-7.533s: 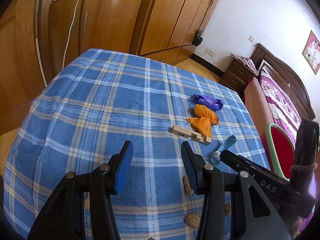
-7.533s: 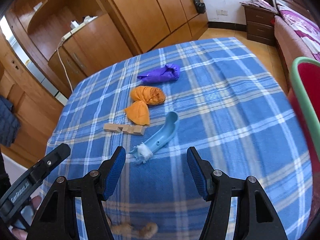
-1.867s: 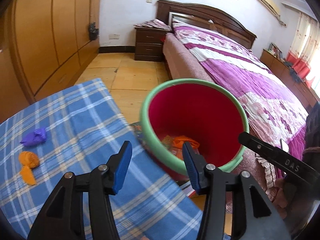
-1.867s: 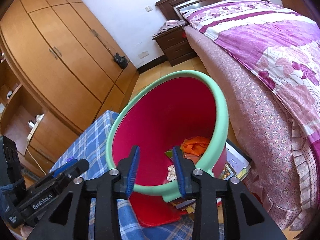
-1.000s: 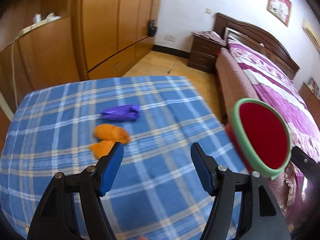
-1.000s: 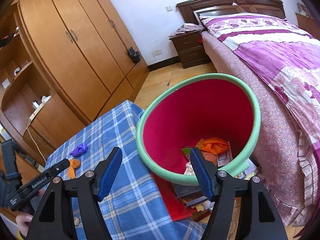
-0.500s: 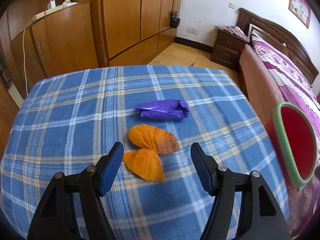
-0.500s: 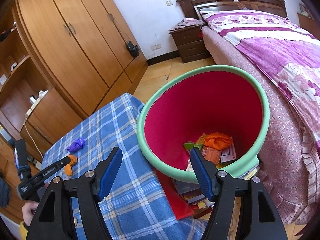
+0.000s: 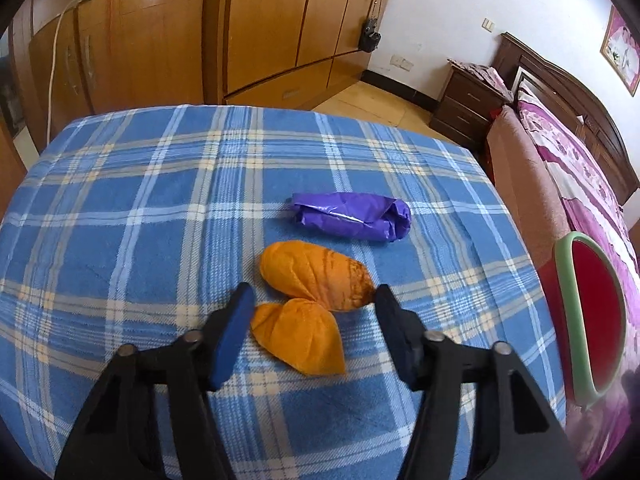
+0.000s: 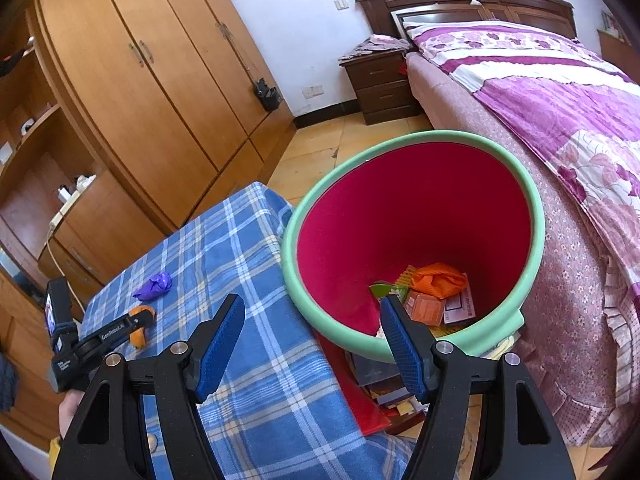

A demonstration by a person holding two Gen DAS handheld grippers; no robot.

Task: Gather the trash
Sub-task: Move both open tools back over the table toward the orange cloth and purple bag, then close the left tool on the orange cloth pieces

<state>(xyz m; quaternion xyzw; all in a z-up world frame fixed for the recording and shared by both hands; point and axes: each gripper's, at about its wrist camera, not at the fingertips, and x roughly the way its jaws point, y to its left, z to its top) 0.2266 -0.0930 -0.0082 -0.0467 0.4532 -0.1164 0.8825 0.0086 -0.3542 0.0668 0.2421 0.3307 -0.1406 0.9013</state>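
Observation:
An orange wrapper twisted into two lobes [image 9: 316, 300] lies on the blue plaid tablecloth [image 9: 140, 220]. My left gripper [image 9: 314, 300] straddles it just above, jaws closing, pads still apart from it. A purple wrapper [image 9: 352, 218] lies just beyond. In the right wrist view the same orange wrapper [image 10: 138, 336] and purple wrapper [image 10: 154, 285] are small at the left, under the left gripper [image 10: 132, 324]. My right gripper [image 10: 310, 320] hangs open and empty at the rim of the red bin with a green rim [image 10: 400, 184], which holds several scraps.
The bin [image 9: 576, 304] stands off the table's right edge beside a bed with a purple cover [image 10: 560, 92]. Wooden wardrobes [image 10: 160, 60] line the far wall, a nightstand [image 10: 380, 80] beside the bed. Books and papers lie under the bin [image 10: 384, 388]. A hand [image 10: 70, 408] holds the left gripper.
The left gripper swung from the bin back over the table, dropped toward the orange wrapper, and its jaws narrowed. The right gripper stayed at the bin.

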